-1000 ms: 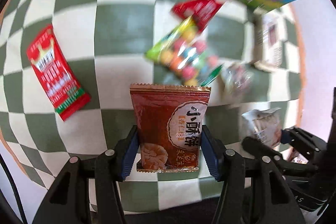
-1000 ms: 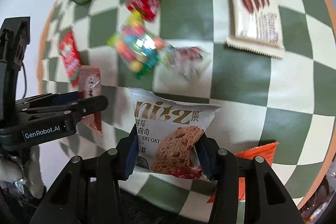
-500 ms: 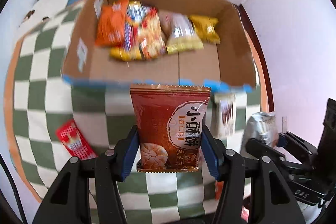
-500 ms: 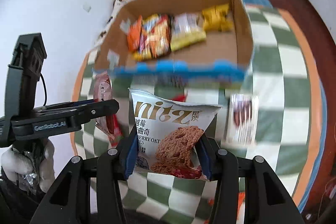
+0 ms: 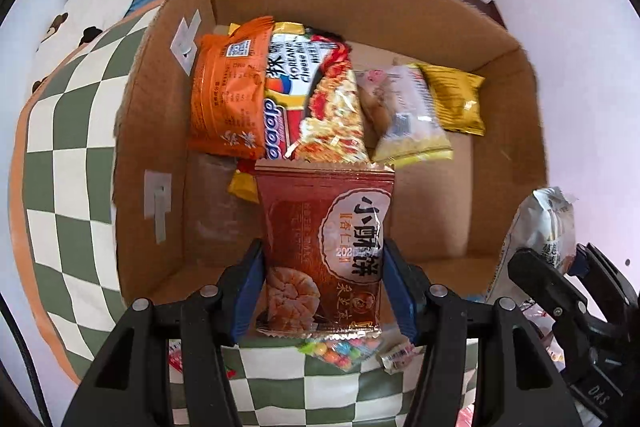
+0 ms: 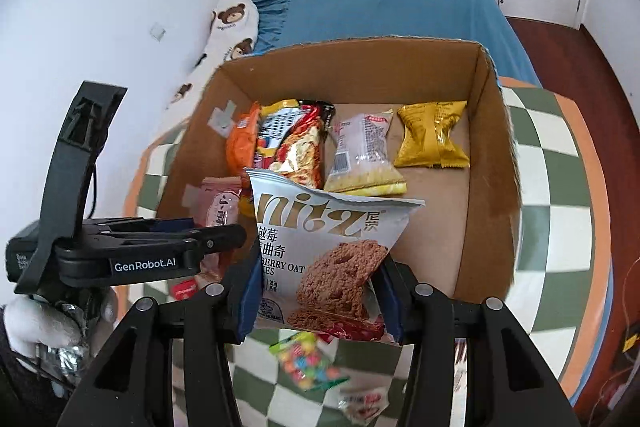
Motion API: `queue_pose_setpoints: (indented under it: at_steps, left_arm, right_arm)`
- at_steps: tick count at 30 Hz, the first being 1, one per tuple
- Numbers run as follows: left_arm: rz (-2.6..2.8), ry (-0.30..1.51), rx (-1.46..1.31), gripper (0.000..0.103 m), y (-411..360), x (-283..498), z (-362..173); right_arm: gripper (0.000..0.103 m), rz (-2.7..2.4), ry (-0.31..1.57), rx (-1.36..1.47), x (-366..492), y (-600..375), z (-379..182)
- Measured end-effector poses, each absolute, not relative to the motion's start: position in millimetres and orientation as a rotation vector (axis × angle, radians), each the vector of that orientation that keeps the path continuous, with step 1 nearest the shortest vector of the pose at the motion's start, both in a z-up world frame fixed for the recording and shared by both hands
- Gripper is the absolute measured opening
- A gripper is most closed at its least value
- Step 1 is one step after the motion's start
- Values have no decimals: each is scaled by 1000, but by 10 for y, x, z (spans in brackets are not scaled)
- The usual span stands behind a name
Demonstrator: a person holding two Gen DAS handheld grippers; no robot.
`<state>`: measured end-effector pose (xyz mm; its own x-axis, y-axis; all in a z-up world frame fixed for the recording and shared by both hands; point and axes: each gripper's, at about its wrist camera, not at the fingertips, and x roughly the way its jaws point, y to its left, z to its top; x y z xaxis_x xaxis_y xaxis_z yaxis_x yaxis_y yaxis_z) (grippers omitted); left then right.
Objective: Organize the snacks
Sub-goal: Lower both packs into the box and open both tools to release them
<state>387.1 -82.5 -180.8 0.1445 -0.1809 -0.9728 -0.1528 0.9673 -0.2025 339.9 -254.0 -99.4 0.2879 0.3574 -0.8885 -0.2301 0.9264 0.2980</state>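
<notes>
My left gripper is shut on a red-brown pastry packet and holds it over the near left part of an open cardboard box. My right gripper is shut on a white oat cookie packet over the box's near edge. The left gripper with its packet shows at the left of the right wrist view. Inside the box lie an orange packet, a noodle pack, a clear biscuit pack and a gold packet.
The box stands on a green-and-white checked table. A bag of coloured candies and a small wrapped sweet lie on the cloth below the grippers. A bed with a blue blanket lies behind the table.
Both grippers have risen from the tabletop and moved forward with their packets, from above the loose snacks to over the box's opening.
</notes>
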Motion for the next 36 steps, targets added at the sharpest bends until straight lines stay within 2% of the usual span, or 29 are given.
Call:
queue_pose_setpoints:
  at_steps: [17, 19, 20, 21, 22, 24, 28, 30, 36]
  left_arm:
    - [-3, 1577, -236, 54, -787, 4039, -2260]
    - [0, 1594, -235, 54, -783, 4029, -2281]
    - [-7, 1606, -239, 55, -779, 4023, -2287]
    - [-6, 1604, -245, 60, -770, 4015, -2282]
    - [-1, 1601, -243, 62, -786, 4012, -2284]
    - [5, 1586, -232, 77, -768, 3992, -2249]
    - [25, 1551, -192, 87, -741, 3996, -2147]
    - [23, 1538, -196, 97, -724, 3983, -2091]
    - [23, 1486, -165, 99, -777, 3945, -1861]
  right_arm:
    - [53, 337, 1344, 73, 3771, -2495, -1678]
    - [66, 317, 1361, 84, 3787, -2525, -1724]
    - [83, 295, 1362, 83, 3805, -2543, -1738]
    - [93, 283, 1359, 83, 3814, -2563, -1741]
    - [94, 279, 1356, 86, 3821, -2580, -1738]
    - [95, 264, 1358, 82, 3832, -2607, -1729]
    - [98, 223, 1337, 41, 3826, -2631, -1672]
    - [98, 201, 1322, 17, 3812, -2638, -1635]
    - [98, 147, 1278, -6, 3743, -2726, -1489]
